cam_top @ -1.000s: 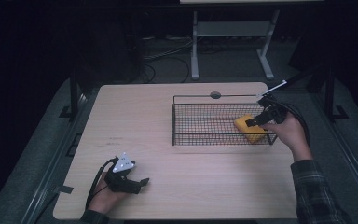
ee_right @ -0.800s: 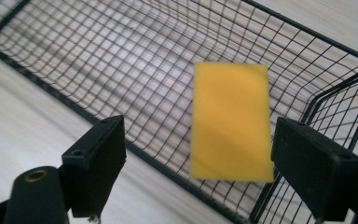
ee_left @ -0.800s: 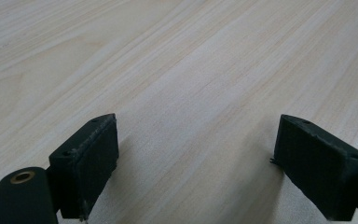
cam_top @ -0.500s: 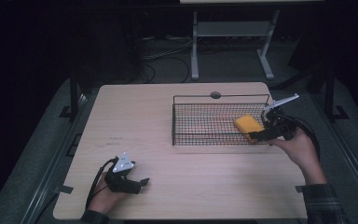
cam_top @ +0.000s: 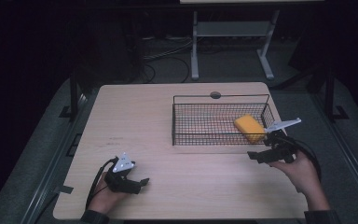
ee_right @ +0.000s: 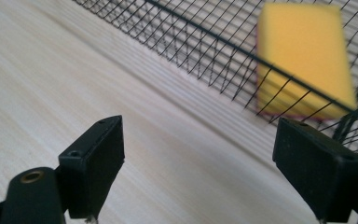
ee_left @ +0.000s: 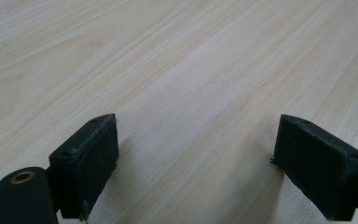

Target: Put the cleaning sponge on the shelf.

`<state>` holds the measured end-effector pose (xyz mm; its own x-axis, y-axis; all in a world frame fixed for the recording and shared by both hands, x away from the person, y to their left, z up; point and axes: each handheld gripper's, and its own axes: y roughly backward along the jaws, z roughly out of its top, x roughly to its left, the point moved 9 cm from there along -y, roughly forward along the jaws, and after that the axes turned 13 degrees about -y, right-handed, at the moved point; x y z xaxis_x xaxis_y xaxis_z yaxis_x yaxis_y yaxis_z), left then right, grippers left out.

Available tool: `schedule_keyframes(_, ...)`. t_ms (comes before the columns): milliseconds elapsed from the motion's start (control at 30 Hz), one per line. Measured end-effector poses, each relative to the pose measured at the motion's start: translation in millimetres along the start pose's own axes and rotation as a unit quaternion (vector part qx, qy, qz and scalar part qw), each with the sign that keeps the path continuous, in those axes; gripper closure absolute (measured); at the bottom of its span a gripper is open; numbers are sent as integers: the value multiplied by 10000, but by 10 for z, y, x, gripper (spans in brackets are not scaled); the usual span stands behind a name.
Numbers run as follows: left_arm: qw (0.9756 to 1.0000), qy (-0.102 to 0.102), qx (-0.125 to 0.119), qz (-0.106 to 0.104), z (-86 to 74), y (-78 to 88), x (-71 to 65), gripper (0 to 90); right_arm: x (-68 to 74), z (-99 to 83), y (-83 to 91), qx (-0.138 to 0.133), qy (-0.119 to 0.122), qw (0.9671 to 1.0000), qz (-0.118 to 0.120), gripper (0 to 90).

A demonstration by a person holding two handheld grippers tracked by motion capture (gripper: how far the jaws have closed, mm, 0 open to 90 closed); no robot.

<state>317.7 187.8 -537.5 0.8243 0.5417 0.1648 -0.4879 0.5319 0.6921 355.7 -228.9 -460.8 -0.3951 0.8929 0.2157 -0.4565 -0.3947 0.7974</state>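
Note:
A yellow sponge (cam_top: 249, 127) lies in the right end of a black wire basket (cam_top: 219, 140) on the wooden table (cam_top: 168, 116). My right gripper (cam_top: 255, 157) hovers just outside the basket's front right corner, pointing left. Its jaws have just been opening and stand apart with nothing between them. In the right gripper view, the sponge (ee_right: 303, 60) sits behind the basket mesh (ee_right: 191, 42), beyond my right gripper (ee_right: 198, 163). My left gripper (cam_top: 142, 183) rests open near the table's front left. In its own view, bare wood lies between the jaws of my left gripper (ee_left: 196, 163).
A round cable hole (cam_top: 215, 95) sits at the table's far edge behind the basket. A metal stand (cam_top: 228, 42) is on the floor beyond the table. Bare tabletop stretches left of the basket and along the front.
My right gripper has drawn back from the sponge, out of the basket and toward the table's front. The sponge stays in the basket. The left gripper has not moved.

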Motion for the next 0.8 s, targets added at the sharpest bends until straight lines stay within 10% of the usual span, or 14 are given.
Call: schedule_keyframes(800, 10000, -5, 5, 5, -3, 1, -1, 130, -43, -634, -465, -219, 265, 9989, -312, 82)
